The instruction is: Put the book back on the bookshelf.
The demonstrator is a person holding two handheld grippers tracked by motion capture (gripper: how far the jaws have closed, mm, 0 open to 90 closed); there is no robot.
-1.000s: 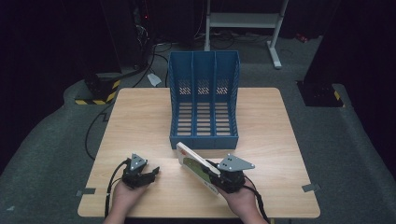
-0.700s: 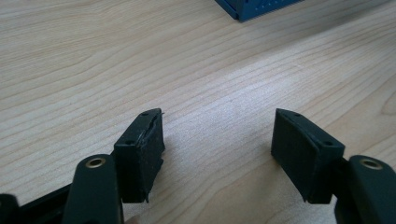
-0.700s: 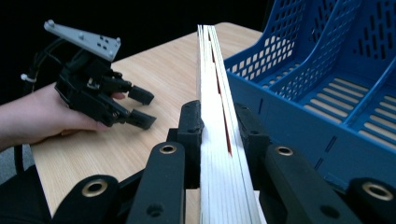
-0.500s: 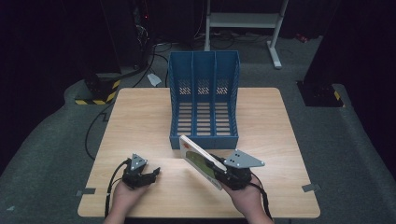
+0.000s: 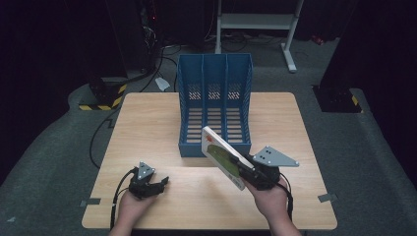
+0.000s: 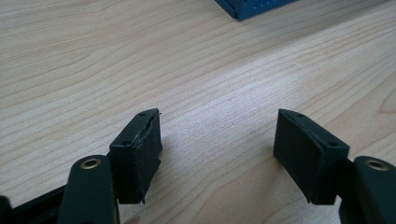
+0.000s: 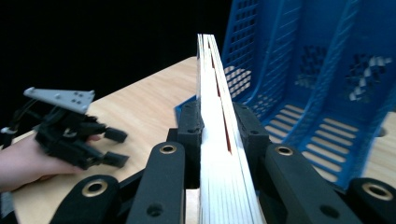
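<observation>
A thin white book with a green and red cover is tilted up off the table, its top edge close to the front of the blue three-slot file holder. My right gripper is shut on the book's lower part. In the right gripper view the book stands edge-on between the pads, with the file holder just behind. My left gripper rests low at the front left of the table. Its jaws have just been opening and stand open over bare wood, with nothing between them.
The wooden table has tape marks by its front corners. On the dark floor behind it stand a white stand, cables and a block with yellow-black stripes. The left gripper lies off to the book's left.
My right gripper has lifted the book and tipped it more upright, toward the file holder's front. The left hand has stayed where it was.
</observation>
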